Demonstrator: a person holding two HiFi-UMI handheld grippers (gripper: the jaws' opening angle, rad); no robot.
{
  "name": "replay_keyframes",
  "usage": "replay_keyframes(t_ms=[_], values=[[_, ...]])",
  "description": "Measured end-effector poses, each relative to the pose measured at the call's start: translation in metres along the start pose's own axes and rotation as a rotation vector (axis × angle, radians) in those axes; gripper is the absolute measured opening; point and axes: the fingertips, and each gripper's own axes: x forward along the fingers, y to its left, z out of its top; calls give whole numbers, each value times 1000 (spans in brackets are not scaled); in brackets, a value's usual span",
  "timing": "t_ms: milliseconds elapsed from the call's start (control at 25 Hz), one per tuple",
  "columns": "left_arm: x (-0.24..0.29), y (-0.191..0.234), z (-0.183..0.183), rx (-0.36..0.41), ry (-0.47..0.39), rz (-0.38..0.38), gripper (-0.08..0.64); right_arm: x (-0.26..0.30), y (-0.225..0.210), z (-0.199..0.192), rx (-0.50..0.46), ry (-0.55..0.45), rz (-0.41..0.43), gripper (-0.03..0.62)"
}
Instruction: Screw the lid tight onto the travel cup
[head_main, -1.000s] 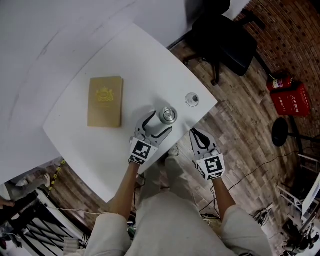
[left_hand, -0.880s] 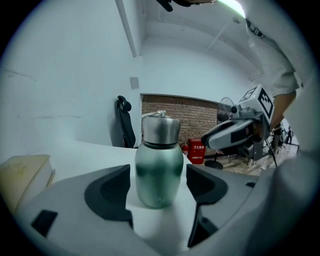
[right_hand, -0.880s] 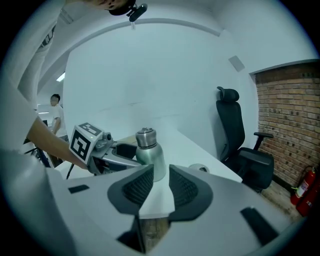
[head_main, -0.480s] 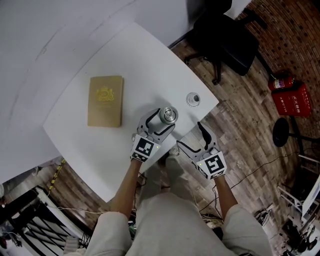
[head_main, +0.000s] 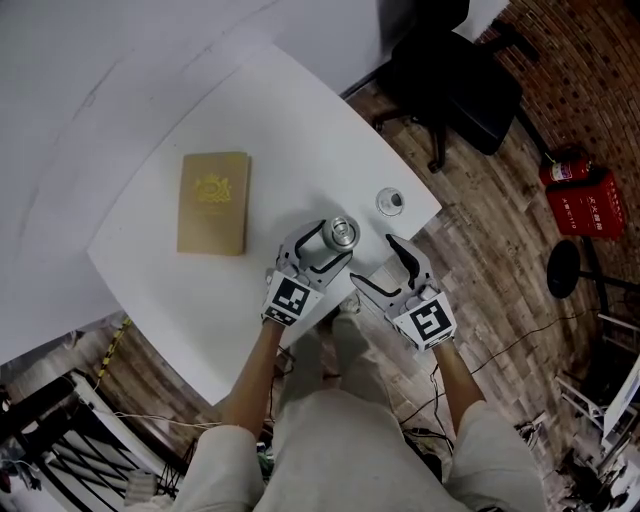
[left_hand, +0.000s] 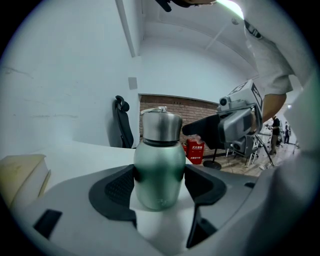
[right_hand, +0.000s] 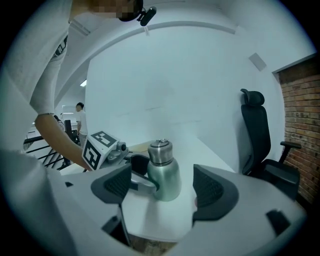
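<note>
Head view: travel cup (head_main: 343, 233) upright near table (head_main: 300, 140) edge, inside left gripper (head_main: 335, 241). Left gripper view: just closed, pinching green body. Right gripper view: just spread wide, empty; centre right gripper (right_hand: 165, 192) level on steel lid (right_hand: 160, 151) before squeezing.

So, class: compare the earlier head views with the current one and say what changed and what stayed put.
The right tongs have just opened, with nothing between them, and moved toward the travel cup. The left tongs have just been closing on the travel cup's body. Travel cup, book and left tongs kept their places.
</note>
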Motion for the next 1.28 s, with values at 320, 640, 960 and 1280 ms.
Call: replay_keyframes(t_ms=[320, 640, 960, 1280], values=[[0, 0, 0, 2, -7, 0, 314, 35, 7, 26, -63, -24, 87, 327], [1, 0, 0, 7, -9, -2, 314, 58, 8, 38, -114, -23, 166, 296], [1, 2, -1, 13, -13, -6, 314, 70, 11, 39, -155, 6, 251, 281], [1, 2, -1, 16, -15, -9, 313, 71, 12, 38, -163, -7, 249, 261]])
